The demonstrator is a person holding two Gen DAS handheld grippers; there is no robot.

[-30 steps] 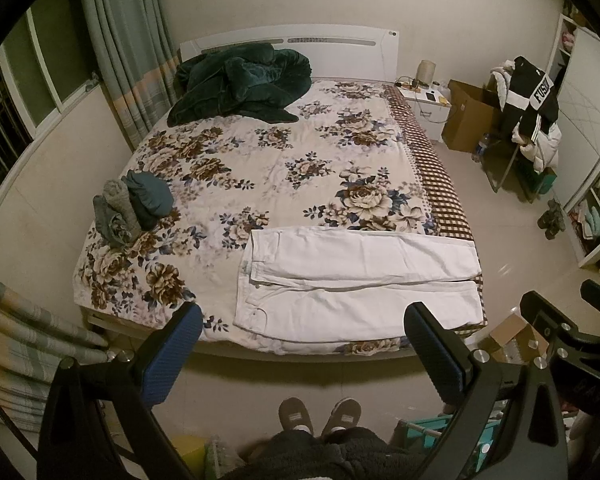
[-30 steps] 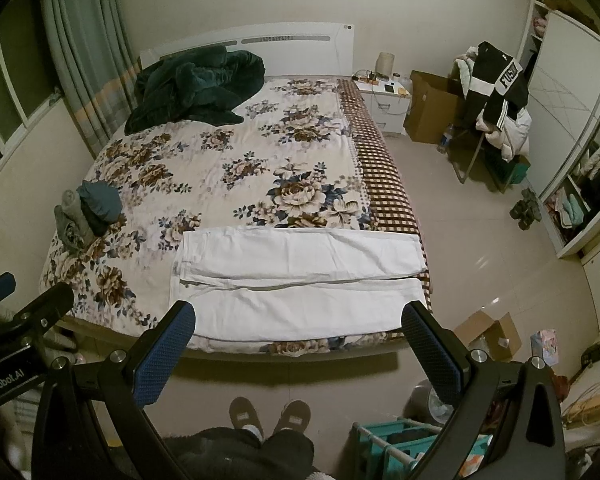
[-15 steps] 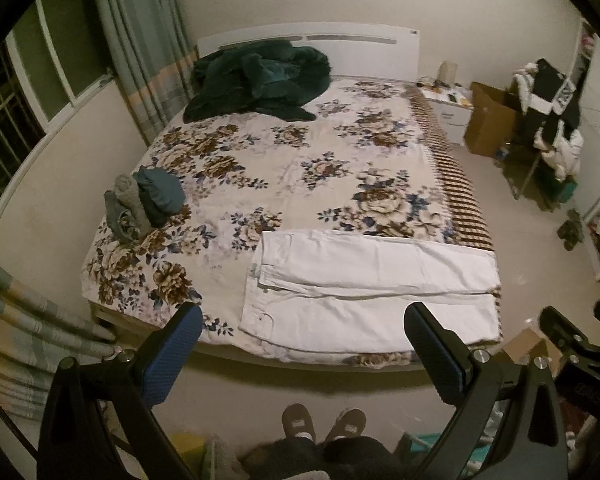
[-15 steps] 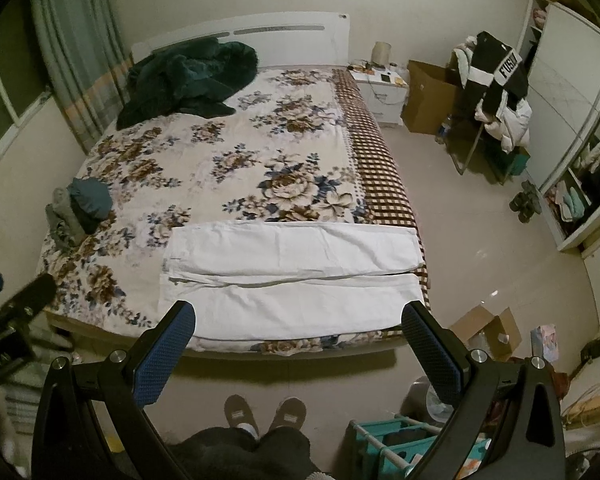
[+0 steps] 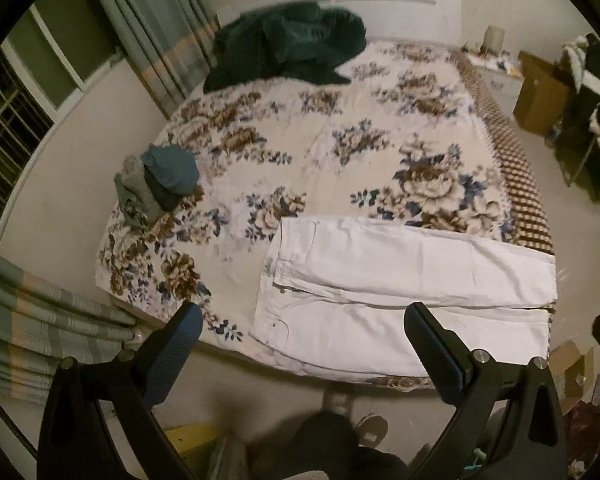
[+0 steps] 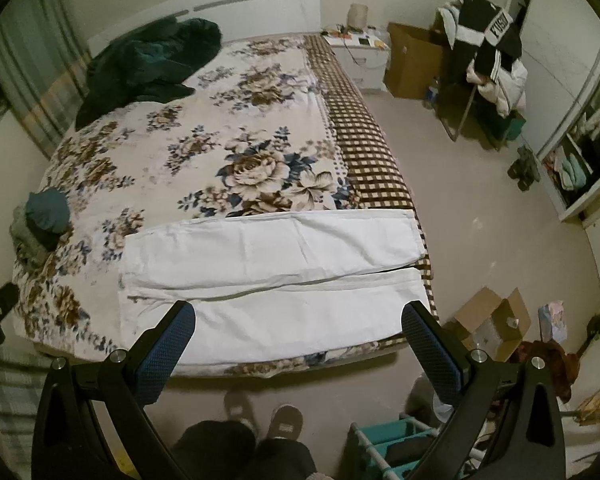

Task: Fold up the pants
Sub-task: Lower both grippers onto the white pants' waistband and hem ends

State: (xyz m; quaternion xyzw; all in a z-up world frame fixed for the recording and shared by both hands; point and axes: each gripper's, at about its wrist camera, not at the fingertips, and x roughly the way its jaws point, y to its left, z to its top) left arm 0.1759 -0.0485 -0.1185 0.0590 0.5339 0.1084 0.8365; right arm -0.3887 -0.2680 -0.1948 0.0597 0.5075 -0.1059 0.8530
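Observation:
White pants (image 5: pixel 400 292) lie flat along the near edge of the floral bed (image 5: pixel 320 152), waist to the left, legs to the right, both legs side by side. They also show in the right wrist view (image 6: pixel 272 280). My left gripper (image 5: pixel 304 344) is open and empty, held above the waist end and the bed's near edge. My right gripper (image 6: pixel 298 340) is open and empty, held above the nearer leg. Neither touches the pants.
A pile of folded clothes (image 5: pixel 160 184) sits at the bed's left edge. A dark green blanket (image 5: pixel 288 48) lies by the headboard. A cardboard box (image 6: pixel 492 324) and teal rack (image 6: pixel 396 448) stand on the floor right of me. My slippered feet (image 6: pixel 264 416) are below.
Both grippers have moved forward and down toward the bed, so the pants look larger. The left view has swung left toward the waist end. Both stay open.

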